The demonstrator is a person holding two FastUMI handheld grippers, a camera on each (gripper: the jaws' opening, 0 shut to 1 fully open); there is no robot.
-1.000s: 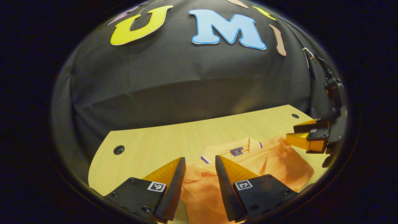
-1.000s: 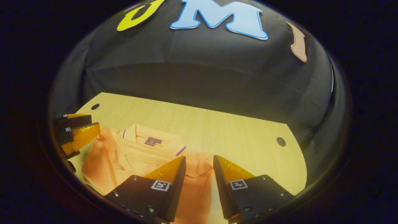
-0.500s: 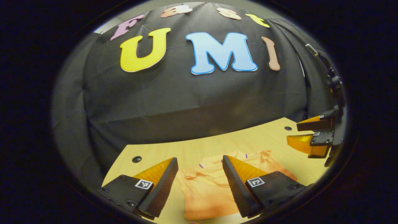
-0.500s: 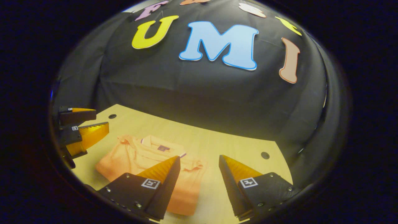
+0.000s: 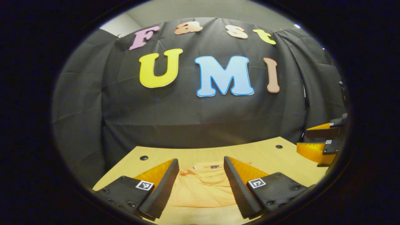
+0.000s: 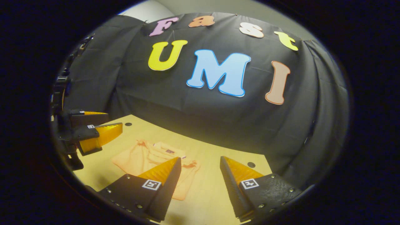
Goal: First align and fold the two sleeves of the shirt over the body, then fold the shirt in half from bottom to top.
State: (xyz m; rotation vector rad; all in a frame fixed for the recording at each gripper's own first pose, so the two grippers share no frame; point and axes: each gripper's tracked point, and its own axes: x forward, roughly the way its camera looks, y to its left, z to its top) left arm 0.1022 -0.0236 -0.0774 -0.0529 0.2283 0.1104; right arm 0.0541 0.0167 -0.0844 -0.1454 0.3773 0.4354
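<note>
In the left gripper view, my left gripper [image 5: 200,184] hangs above the table with its jaws apart and nothing between them. My right gripper [image 6: 198,184] is likewise spread and empty. Just beyond both lies the orange short-sleeved polo shirt [image 5: 204,186], a compact folded packet flat on the pale wooden table [image 5: 265,153], collar toward the black cloth wall [image 5: 187,115]. I judge both sleeve folds and the bottom-to-top fold complete; nothing appears left. Against the frames a second ago, both grippers have risen and drawn back, so the shirt now sits farther off and smaller.
</note>
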